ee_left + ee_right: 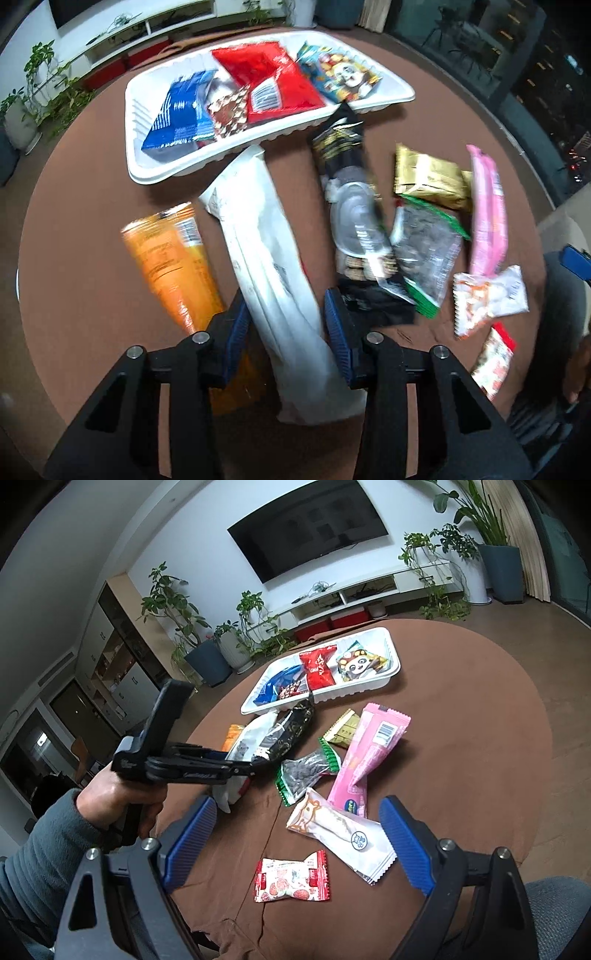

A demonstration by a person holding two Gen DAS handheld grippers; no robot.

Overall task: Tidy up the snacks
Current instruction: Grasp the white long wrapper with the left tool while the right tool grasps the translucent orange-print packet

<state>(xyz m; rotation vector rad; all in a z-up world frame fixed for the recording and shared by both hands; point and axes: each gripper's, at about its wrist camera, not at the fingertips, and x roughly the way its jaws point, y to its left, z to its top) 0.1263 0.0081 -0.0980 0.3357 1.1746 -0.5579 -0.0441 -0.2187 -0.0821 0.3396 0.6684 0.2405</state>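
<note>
Snacks lie scattered on the brown round table (461,716), with several already in the white tray (147,162) at its far side: a blue pack (177,114), a red pack (273,81) and a panda-printed pack (356,666). Below the tray, the long white packet (266,258) runs between the pads of the left hand-held gripper (284,332), which stand part-closed around it; whether they press on it I cannot tell. The right hand-held gripper (295,845) hangs spread wide above a small white pouch (340,827) and a red-and-white candy (291,878).
</note>
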